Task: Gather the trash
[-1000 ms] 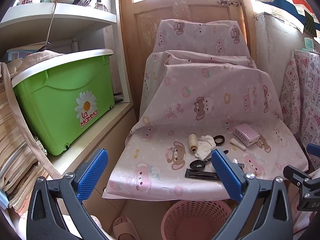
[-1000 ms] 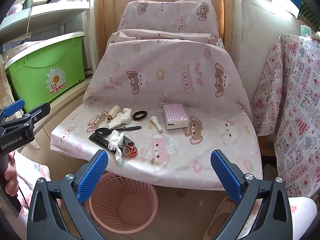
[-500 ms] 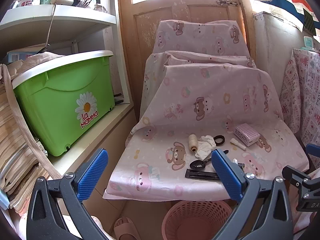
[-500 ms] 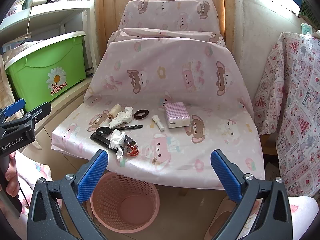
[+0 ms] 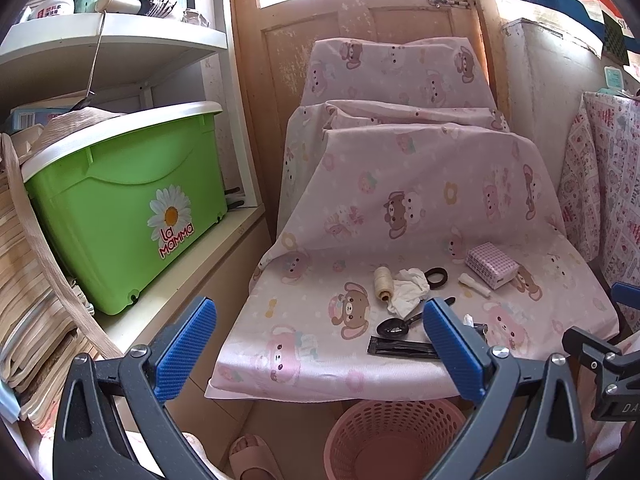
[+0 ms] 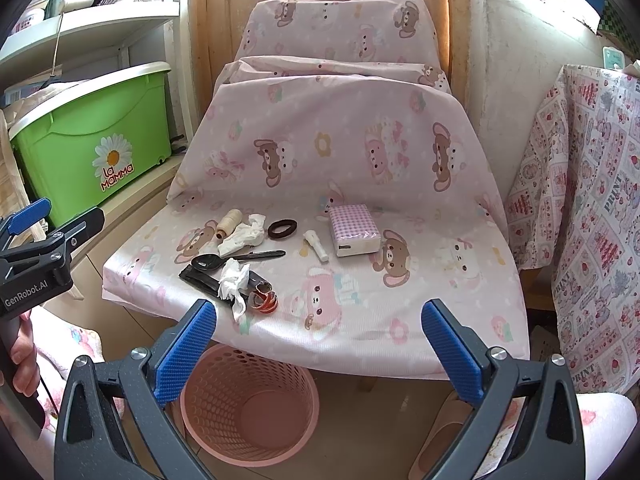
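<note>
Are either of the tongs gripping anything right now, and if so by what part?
No. The left tongs and right tongs are both open and empty; the crumpled white tissue lies untouched on the pink bear-print cloth.

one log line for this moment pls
left hand-held gripper open, empty | right hand-held gripper open, empty | crumpled white tissues on cloth | pink plastic mesh basket empty

- The left wrist view looks forward from the left of the pink-covered bench (image 5: 304, 320), set back and slightly above it.
- The right wrist view faces the bench more squarely, a little nearer.
- Both share the bench top, pink basket (image 6: 248, 404) and green bin (image 5: 120, 208).
</note>
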`<action>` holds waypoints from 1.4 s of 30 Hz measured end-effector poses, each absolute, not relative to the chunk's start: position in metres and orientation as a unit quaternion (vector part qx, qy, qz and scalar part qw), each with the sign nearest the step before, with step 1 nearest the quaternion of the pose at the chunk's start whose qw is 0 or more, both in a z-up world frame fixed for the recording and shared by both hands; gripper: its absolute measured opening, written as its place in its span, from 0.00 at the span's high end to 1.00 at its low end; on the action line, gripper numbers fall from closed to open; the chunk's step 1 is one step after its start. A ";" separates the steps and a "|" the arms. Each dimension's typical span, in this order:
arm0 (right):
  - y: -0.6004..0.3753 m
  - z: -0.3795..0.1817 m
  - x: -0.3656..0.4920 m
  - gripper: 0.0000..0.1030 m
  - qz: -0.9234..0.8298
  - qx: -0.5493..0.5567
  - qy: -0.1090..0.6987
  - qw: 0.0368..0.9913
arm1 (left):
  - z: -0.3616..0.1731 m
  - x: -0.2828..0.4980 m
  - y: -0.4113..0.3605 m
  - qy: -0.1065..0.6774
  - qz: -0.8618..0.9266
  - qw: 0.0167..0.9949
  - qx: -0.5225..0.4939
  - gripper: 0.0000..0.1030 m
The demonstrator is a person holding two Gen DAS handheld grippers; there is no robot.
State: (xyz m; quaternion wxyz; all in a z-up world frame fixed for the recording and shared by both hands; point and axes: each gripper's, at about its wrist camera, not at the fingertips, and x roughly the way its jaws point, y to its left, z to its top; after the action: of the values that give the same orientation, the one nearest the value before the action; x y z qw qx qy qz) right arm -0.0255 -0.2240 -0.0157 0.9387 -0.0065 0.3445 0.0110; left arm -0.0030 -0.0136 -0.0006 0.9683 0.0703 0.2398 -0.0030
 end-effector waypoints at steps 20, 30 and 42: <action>-0.226 -0.017 -0.025 0.00 0.008 -0.003 0.345 0.938 | 0.000 -0.006 -0.014 0.230 -0.001 0.970 0.077 0.01; -0.228 -0.018 -0.025 0.00 0.002 -0.002 0.347 0.938 | 0.000 -0.007 -0.015 0.230 -0.001 0.970 0.078 0.01; -0.229 -0.018 -0.025 0.00 0.002 0.001 0.347 0.938 | 0.000 -0.007 -0.015 0.230 -0.001 0.970 0.079 0.01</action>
State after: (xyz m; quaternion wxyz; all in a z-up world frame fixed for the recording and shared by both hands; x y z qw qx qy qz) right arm -0.0253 -0.2285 -0.0182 0.9380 0.0008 0.3465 0.0017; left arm -0.0069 -0.0153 -0.0002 0.9701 0.0788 0.2297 -0.0011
